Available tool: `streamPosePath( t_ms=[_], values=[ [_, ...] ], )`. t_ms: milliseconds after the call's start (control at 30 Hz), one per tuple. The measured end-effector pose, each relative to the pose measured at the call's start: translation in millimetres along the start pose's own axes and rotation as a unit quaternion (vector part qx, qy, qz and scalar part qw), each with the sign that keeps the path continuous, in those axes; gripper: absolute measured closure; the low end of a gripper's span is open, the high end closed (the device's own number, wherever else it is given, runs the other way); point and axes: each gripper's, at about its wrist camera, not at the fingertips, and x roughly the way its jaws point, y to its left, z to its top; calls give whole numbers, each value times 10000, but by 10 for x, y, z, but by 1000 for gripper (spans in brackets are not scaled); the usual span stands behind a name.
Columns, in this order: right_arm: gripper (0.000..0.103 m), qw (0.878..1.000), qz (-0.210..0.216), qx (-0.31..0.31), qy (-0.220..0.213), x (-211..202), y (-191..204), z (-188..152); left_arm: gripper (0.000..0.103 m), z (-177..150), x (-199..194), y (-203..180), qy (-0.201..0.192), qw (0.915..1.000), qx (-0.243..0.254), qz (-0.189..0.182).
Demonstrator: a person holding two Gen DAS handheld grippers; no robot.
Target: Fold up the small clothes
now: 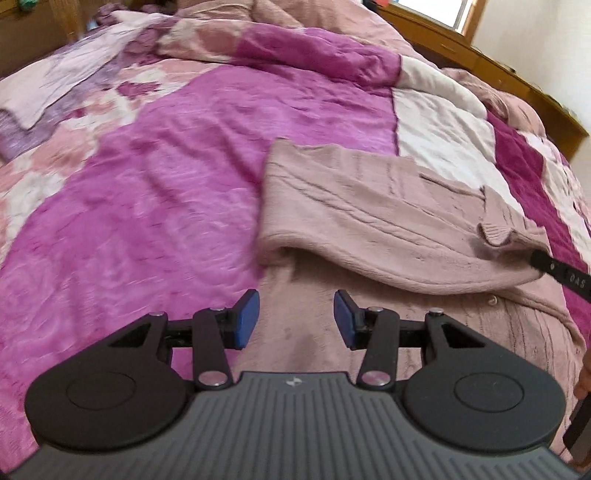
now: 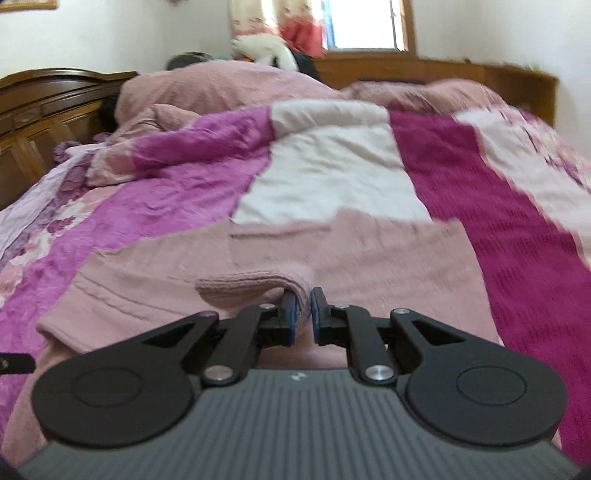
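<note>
A dusty pink knit garment point(image 1: 369, 221) lies on the bed, one part folded over the rest. My left gripper point(image 1: 296, 317) is open and empty, hovering over the garment's near left edge. My right gripper point(image 2: 303, 314) is shut on a ribbed edge of the pink garment point(image 2: 258, 284), which is pinched between the blue pads. In the left wrist view, a black fingertip of the right gripper point(image 1: 561, 275) shows at the far right against the folded part. The garment also fills the middle of the right wrist view point(image 2: 332, 251).
The bed is covered by a magenta, pink and white patchwork quilt point(image 1: 166, 184). A rumpled pink blanket point(image 2: 221, 92) is heaped at the far end. A wooden headboard point(image 2: 48, 107) and wooden bed frame point(image 1: 517, 77) border the bed. A window point(image 2: 365, 22) is behind.
</note>
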Motion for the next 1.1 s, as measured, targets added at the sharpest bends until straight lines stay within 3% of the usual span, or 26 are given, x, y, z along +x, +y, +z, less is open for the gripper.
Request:
streamPosePath(
  t_ms=[333,567,633,667,700,967,1033,1067,1100],
  values=[
    [88,9952,-292,867,351,-93,-485,-206,50,47,307,-190,121,9997,228,50],
    [87,9960,-409,771,179,-198,-673,-103,50,43,387,-210,161,9995,255,79],
    [76,9970,-386,647,195,-138,-707,-33,50,42,394,-221,158,9995,278,82],
    [62,9975,-336,584,195,-101,-722,-7,50,41,397,-229,157,9994,294,87],
    [56,9980,-291,528,195,-65,-738,10,50,39,400,-241,156,9993,316,95],
    [57,9969,-97,363,693,412,-832,35,50,-4,448,-313,73,9980,615,118],
    [68,9964,43,395,750,464,-819,16,50,-10,454,-330,6,9974,710,105],
    [82,9964,158,343,760,467,-796,16,50,-11,458,-339,-11,9971,751,109],
    [88,9963,279,281,761,463,-769,24,50,-12,461,-349,-42,9968,795,114]
  ],
)
